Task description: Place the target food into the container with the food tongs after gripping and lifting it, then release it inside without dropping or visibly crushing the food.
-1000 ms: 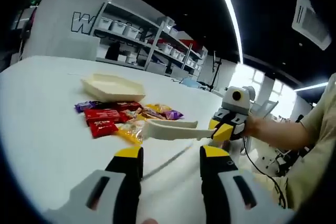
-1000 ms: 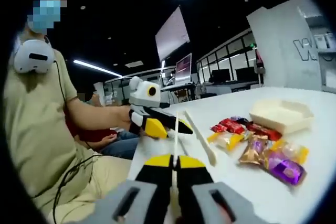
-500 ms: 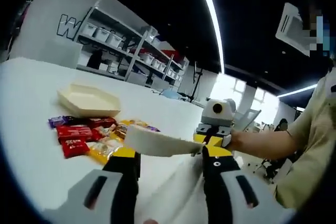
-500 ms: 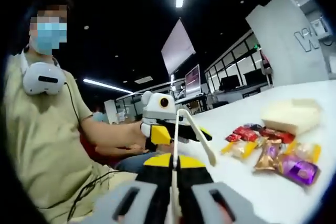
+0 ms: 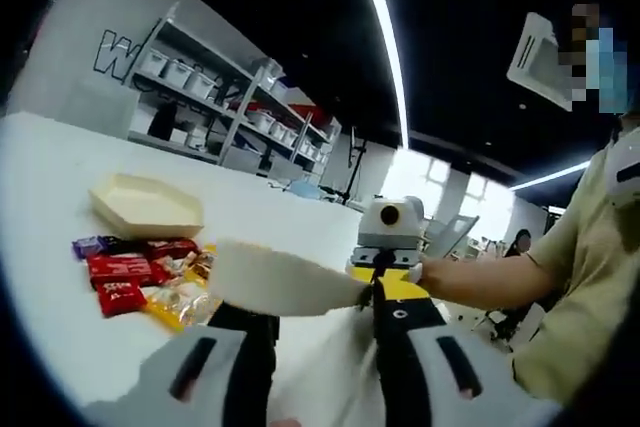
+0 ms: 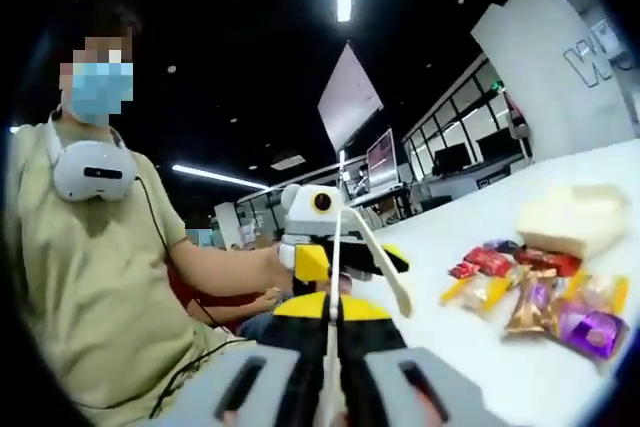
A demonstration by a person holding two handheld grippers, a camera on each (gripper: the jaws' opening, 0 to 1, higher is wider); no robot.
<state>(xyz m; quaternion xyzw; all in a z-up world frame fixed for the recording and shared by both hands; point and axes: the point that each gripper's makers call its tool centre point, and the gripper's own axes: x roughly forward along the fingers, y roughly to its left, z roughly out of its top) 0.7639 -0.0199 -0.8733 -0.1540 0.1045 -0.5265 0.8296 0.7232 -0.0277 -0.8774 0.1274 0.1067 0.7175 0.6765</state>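
Holding the food tongs (image 6: pixel 368 247) pinched, the right tool (image 6: pixel 330 319) must next reach the wrapped snacks (image 6: pixel 540 292); the left tool (image 5: pixel 325 305) stands spread.

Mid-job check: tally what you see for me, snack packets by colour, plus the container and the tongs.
Red packets: 3
Purple packets: 2
Yellow packets: 2
Bronze packet: 1
Container: 1
Tongs: 1
Total: 10; the packets overlap, so take their counts as approximate.
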